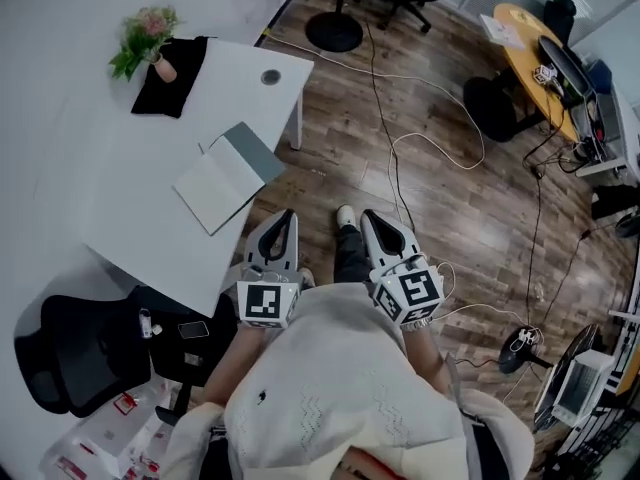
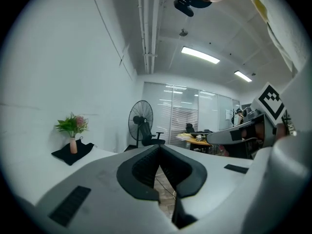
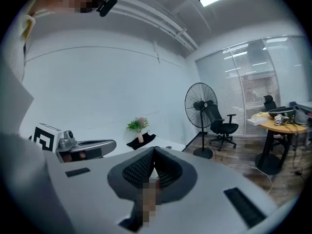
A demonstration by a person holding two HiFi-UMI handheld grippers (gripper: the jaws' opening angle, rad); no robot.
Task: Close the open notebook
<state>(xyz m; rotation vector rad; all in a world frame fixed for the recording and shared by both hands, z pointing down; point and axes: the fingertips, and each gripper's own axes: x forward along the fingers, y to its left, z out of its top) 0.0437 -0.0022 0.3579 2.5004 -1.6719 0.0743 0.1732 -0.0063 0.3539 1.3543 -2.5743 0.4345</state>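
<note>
- Open notebook (image 1: 225, 178) flat on white table (image 1: 90, 188), near the table's front edge; white page on the left, grey half on the right.
- Left gripper (image 1: 284, 216) clenched: jaws together at the tips, nothing between them, as seen in left gripper view.
- Right gripper (image 1: 371, 215) clenched too: jaws meeting at the tips in right gripper view, empty.
- Both grippers side by side, held out in front of the person, over the wooden floor (image 1: 440, 198), pointing roughly level.
- Left gripper just off the table edge, notebook ahead and to its left, not touched; right gripper further from the notebook.
- Marker cubes at the rear of both grippers, close to the person's light top (image 1: 340, 388).
- Vase of flowers (image 1: 150, 43) on a black cloth (image 1: 172, 83) at the far end of the table, well apart from the notebook.
- Black office chair (image 1: 80, 353) beside the table's near corner, small clutter on the floor by it.
- Standing fan (image 2: 140, 117) and another office chair beyond, before glass partitions.
- Round wooden table (image 1: 525, 53) with gear across the room; cables (image 1: 430, 138) trailing over the floor.
</note>
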